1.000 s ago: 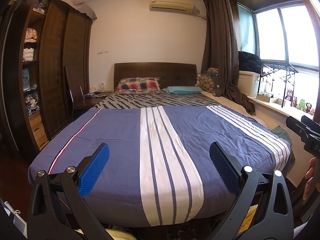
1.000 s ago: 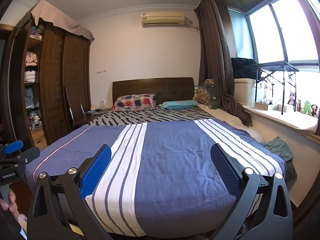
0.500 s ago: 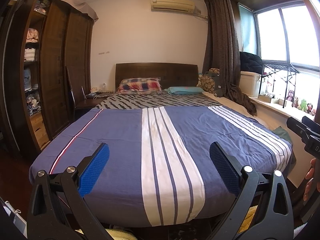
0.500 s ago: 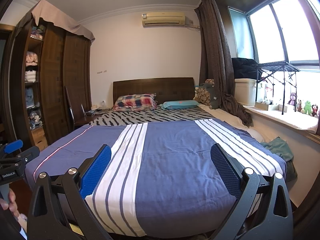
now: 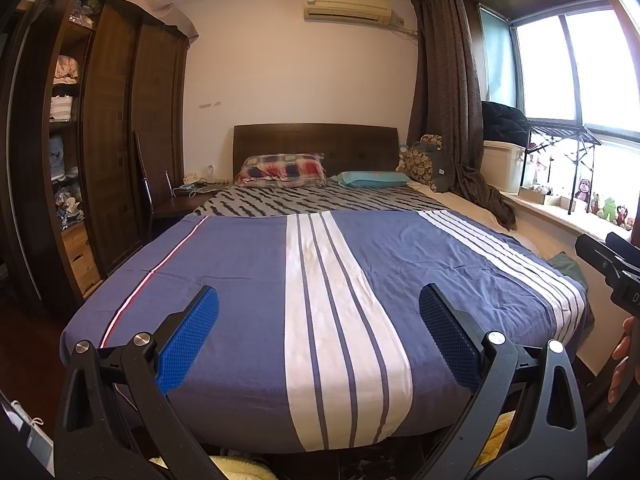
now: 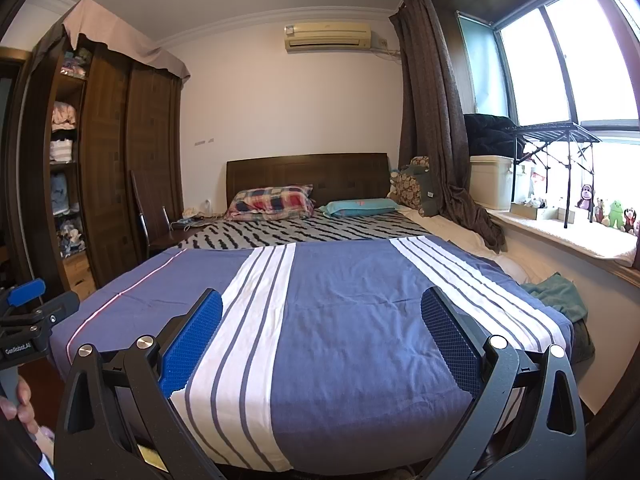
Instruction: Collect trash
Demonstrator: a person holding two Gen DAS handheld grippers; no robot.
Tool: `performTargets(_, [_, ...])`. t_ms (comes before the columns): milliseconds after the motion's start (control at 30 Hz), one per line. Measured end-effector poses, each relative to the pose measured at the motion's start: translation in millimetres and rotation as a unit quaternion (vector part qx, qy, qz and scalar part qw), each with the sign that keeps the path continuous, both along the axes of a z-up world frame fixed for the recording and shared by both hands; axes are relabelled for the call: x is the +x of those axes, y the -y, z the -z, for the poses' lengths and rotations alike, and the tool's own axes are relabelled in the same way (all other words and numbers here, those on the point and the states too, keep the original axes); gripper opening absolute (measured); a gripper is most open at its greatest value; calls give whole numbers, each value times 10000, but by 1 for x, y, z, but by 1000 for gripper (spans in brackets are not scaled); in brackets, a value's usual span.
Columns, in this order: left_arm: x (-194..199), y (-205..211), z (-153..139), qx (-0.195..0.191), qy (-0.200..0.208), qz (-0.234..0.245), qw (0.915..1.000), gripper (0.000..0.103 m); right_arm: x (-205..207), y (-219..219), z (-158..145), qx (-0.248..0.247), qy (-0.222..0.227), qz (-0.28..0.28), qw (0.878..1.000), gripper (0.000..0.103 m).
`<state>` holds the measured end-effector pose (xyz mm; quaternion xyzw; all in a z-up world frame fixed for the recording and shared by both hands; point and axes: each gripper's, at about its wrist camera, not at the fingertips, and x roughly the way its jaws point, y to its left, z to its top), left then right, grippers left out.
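No piece of trash stands out in either view. My left gripper (image 5: 318, 300) is open with nothing between its blue pads, held at the foot of a bed with a blue striped cover (image 5: 248, 280). To its right, my right gripper (image 6: 320, 300) is also open and holds nothing, facing the same blue striped cover (image 6: 352, 304). Each view catches the other tool at its edge, with fingers of a hand below it: the right tool (image 5: 612, 268) and the left tool (image 6: 28, 320). Small pale items lie on the bedside table (image 5: 196, 180), too small to identify.
A dark wardrobe with open shelves (image 5: 64, 140) lines the left wall, with a chair (image 5: 146, 196) beside the bed. The window sill (image 6: 560, 232) on the right holds a white bin, a rack and toys. A green cloth (image 6: 556, 292) lies at the bed's right edge. Yellowish fabric (image 5: 240, 470) lies under the bed foot.
The left wrist view has drifted very slightly, so the room sits a little further right in it. Both grippers remain open and hold nothing.
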<state>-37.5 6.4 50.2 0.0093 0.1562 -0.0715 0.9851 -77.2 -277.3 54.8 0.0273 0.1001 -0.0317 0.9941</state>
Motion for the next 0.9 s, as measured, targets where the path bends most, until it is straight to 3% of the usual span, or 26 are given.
performTargets(900, [-3, 0, 0, 79, 58, -195, 9998, 95, 6, 2, 7, -20, -99, -31, 9999, 100])
